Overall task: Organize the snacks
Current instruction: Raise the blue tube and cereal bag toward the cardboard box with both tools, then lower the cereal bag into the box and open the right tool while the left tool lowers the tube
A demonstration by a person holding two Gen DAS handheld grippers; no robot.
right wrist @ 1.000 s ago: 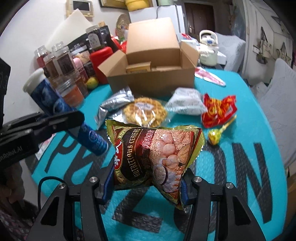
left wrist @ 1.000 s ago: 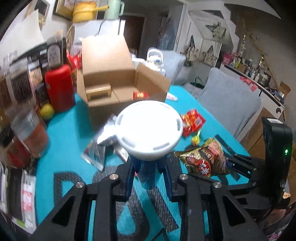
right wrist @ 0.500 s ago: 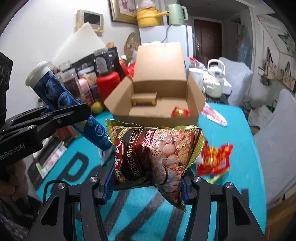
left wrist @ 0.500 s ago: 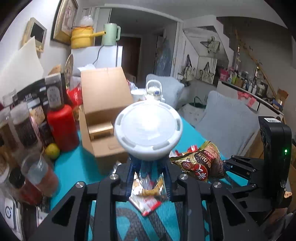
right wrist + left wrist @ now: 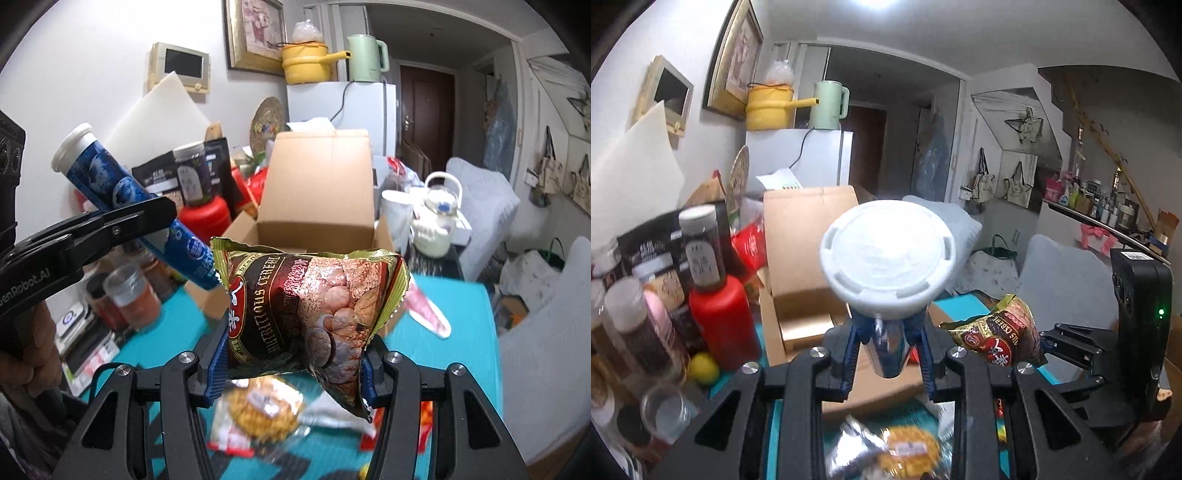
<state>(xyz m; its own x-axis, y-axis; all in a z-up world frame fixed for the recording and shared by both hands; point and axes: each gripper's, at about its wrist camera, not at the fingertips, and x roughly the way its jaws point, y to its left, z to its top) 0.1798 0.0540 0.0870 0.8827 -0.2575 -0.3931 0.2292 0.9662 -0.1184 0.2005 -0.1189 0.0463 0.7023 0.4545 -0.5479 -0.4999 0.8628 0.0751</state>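
L tool point(image 5: 888, 350) clamps blue cylindrical tube w/ white cap point(image 5: 122, 184); cap hides its body in L view. R tool point(image 5: 295, 373) grips brown foil cereal bag point(image 5: 314, 314), open cardboard box point(image 5: 317, 199) at 12, part-hidden.

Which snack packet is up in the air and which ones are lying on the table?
The brown cereal bag is up, pinched in the right tongs. The waffle packet and red wrapper lie on the table.

A home: fridge point(image 5: 341, 107), kettle point(image 5: 365, 59), framed picture point(image 5: 255, 33), sofa point(image 5: 476, 192).
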